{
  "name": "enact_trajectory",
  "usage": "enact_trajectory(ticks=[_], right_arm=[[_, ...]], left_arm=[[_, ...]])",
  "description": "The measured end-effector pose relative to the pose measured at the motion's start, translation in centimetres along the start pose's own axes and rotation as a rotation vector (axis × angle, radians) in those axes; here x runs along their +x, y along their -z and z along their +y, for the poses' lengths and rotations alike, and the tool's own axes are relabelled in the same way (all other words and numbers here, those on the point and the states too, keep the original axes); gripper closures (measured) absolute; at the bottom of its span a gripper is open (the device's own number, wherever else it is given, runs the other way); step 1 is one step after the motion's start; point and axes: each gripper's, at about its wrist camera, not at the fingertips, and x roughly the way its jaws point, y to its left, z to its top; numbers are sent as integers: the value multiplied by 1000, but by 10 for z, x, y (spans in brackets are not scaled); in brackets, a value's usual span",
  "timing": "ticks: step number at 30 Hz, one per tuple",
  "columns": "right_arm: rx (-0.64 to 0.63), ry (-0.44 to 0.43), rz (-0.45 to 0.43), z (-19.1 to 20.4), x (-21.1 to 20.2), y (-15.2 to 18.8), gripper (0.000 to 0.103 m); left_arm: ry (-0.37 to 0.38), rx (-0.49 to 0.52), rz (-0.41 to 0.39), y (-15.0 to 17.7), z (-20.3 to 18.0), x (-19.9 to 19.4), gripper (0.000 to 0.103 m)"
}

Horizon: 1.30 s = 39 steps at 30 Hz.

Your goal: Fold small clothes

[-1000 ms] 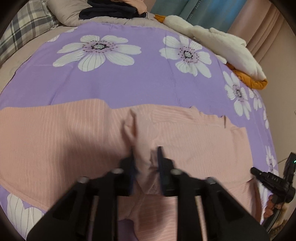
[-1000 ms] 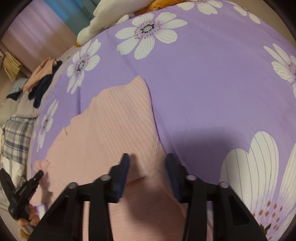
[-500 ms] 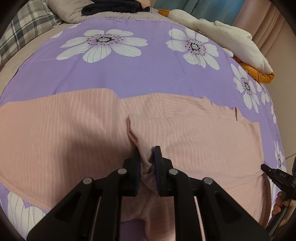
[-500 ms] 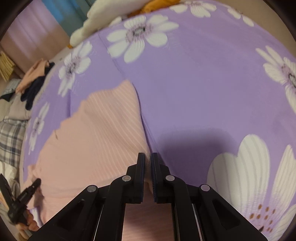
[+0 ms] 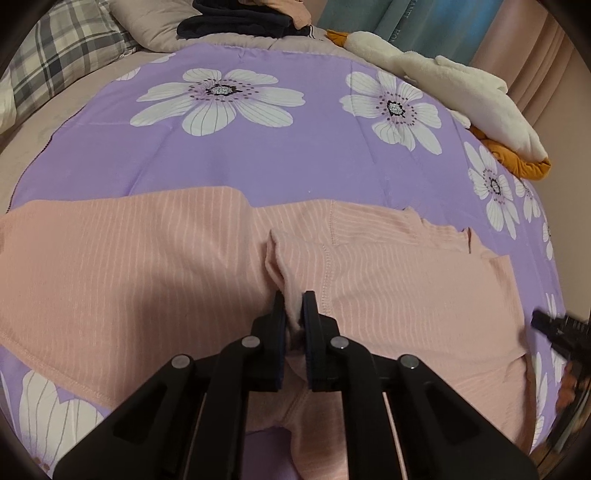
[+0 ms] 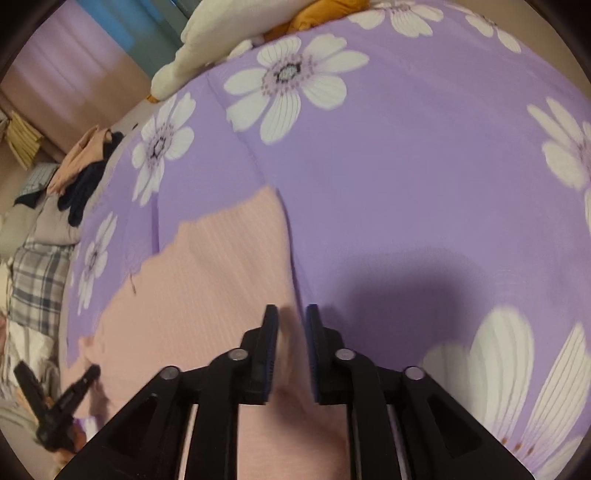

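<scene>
A pink striped garment (image 5: 147,266) lies spread on the purple flowered sheet (image 5: 258,162). My left gripper (image 5: 293,299) is shut on a pinched fold of the garment near its middle, lifting a small ridge. In the right wrist view the same garment (image 6: 207,280) runs to the left. My right gripper (image 6: 291,314) is shut on the garment's right edge, with pink cloth between the jaws. The right gripper shows at the right edge of the left wrist view (image 5: 554,328). The left gripper shows low at the left of the right wrist view (image 6: 62,398).
A cream and orange plush toy (image 5: 461,88) lies at the sheet's far right. A pile of dark and pink clothes (image 5: 243,18) sits at the far end, with a plaid pillow (image 5: 62,55) at the far left. Curtains (image 5: 424,26) hang behind.
Both grippers closed on the pink garment over the last second. The left one now pinches the fold tightly. The right one has lifted slightly with the edge.
</scene>
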Motion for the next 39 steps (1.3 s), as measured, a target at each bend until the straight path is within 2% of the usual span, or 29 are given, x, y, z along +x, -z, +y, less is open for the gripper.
enact_trajectory(ticks=[1, 6, 10, 11, 12, 13, 18, 24, 32, 33, 35, 36, 37, 38, 39], right_arm=[[-1, -2, 2, 1, 3, -6, 66], [3, -66, 41, 12, 32, -30, 65], [-23, -52, 77, 22, 58, -39, 65], [-27, -30, 78, 23, 62, -39, 68], [-33, -2, 72, 25, 64, -40, 87], [-54, 28, 60, 28, 62, -41, 94], [-56, 22, -53, 29, 37, -42, 97], [-18, 49, 12, 13, 65, -41, 98], [-82, 146, -25, 26, 63, -38, 99], [-90, 161, -23, 28, 59, -39, 98], [-117, 185, -27, 34, 46, -38, 92], [-140, 197, -51, 38, 34, -37, 85], [-152, 197, -70, 41, 25, -36, 73], [-158, 190, -95, 44, 9, -34, 65], [-154, 181, -108, 45, 0, -33, 50]], left_arm=[[-2, 3, 1, 1, 0, 0, 95], [2, -5, 14, 4, 2, 3, 95], [10, -11, 33, 4, 6, 10, 94], [10, -9, 31, 5, 6, 10, 94], [10, -7, 30, 5, 6, 9, 94], [9, -5, 30, 5, 6, 9, 93], [12, -15, 35, 6, 7, 11, 92], [10, -19, 36, 6, 6, 13, 91], [31, -55, 34, 5, 10, 6, 89], [47, -61, 32, 5, 11, 1, 89], [63, -66, 10, 4, 12, -12, 80], [62, -66, -4, 4, 13, -21, 70], [59, -71, -15, 3, 14, -29, 58], [63, -86, -29, 3, 17, -39, 52], [80, -108, -44, 2, 21, -49, 41]])
